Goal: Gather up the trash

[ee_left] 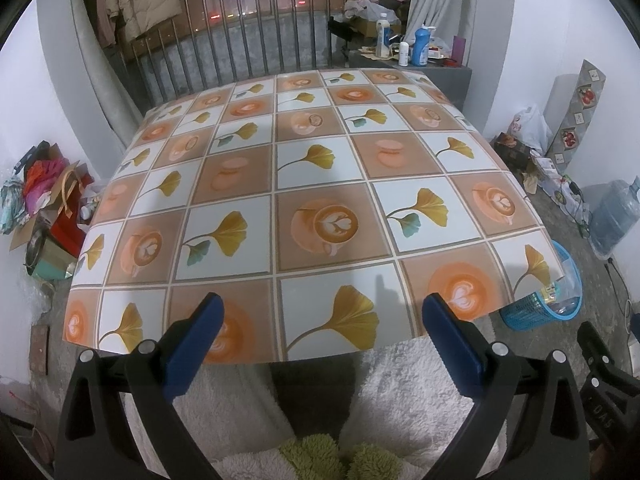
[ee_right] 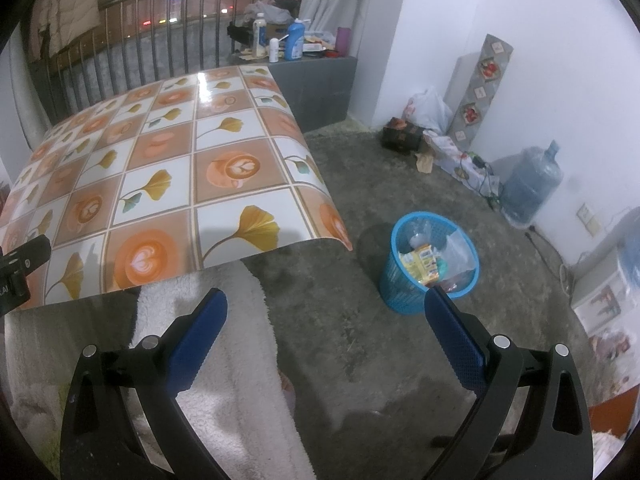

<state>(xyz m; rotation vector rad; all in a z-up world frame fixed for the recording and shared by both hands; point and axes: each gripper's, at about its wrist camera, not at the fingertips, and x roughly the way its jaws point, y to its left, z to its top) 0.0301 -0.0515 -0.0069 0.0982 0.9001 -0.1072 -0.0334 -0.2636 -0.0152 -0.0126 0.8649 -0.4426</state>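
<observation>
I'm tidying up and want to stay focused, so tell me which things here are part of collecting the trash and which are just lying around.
Part of the job:
- blue basket, on the floor, trash already inside
- left gripper, open, empty
- right gripper, open, empty
- patterned table, nothing on it

Just lying about:
- water jug
- white plastic bag
- bottles on the grey ledge

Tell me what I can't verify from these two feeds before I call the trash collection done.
- Blue basket: right wrist view shows wrappers on top, but its bottom is hidden under them; in the left wrist view the table edge cuts it off.
- Floor under the table: covered by the tabletop in both views.
- Clutter along the left wall: too small and jumbled to identify.
- Left gripper and right gripper: open, holding nothing.
</observation>
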